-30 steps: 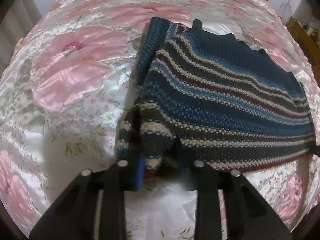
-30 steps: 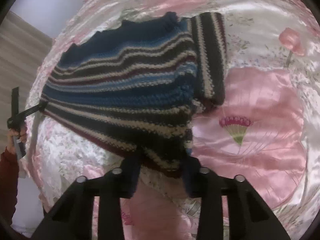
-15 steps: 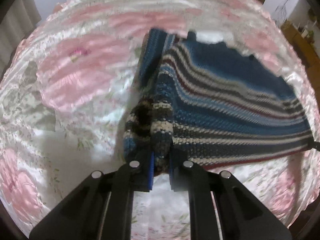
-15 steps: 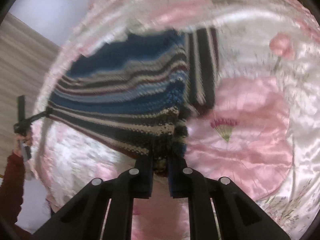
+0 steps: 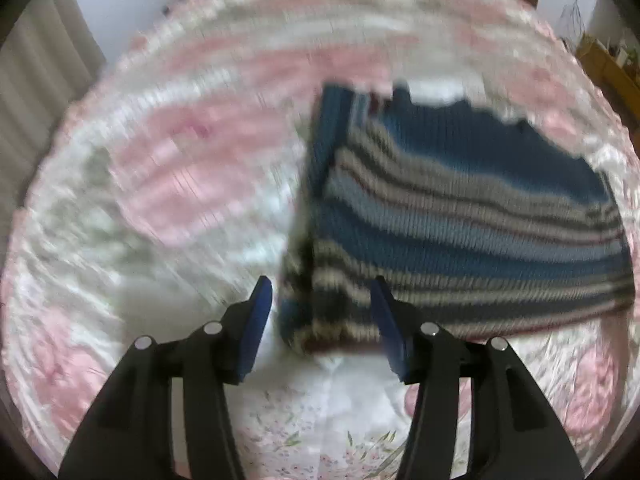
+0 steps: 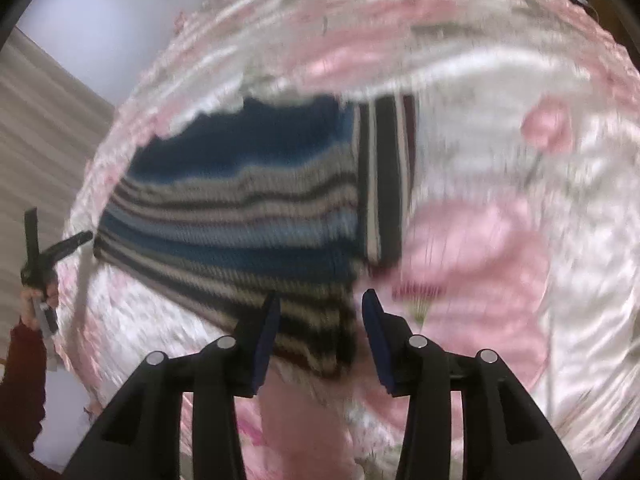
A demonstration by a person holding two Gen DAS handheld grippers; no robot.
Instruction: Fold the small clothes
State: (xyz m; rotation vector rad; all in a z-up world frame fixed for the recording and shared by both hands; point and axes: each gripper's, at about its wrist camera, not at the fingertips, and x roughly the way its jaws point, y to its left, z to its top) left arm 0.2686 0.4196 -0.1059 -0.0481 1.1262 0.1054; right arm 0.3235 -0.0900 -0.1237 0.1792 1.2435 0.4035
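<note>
A small knitted sweater [image 5: 460, 220] with blue, grey, cream and dark red stripes lies flat on the bed, sleeves tucked along its sides. In the blurred left wrist view my left gripper [image 5: 320, 292] is open, its blue pads either side of the near left hem corner without clamping it. The right wrist view shows the same sweater [image 6: 248, 216], with my right gripper [image 6: 320, 300] open over the near right hem corner. The left gripper [image 6: 52, 248] also appears there at the sweater's far corner, held by a hand [image 6: 32, 304] in a red sleeve.
A shiny pink and white floral bedspread [image 5: 180, 160] covers the bed all around the sweater. A wooden shelf [image 5: 612, 76] stands past the bed's right side, a pale curtain [image 5: 40, 72] past its left. A wall [image 6: 100, 20] rises behind the bed.
Both grippers closed on the hem corners half a second ago and have now opened again, letting go. Both cameras are moving, so the views are blurred.
</note>
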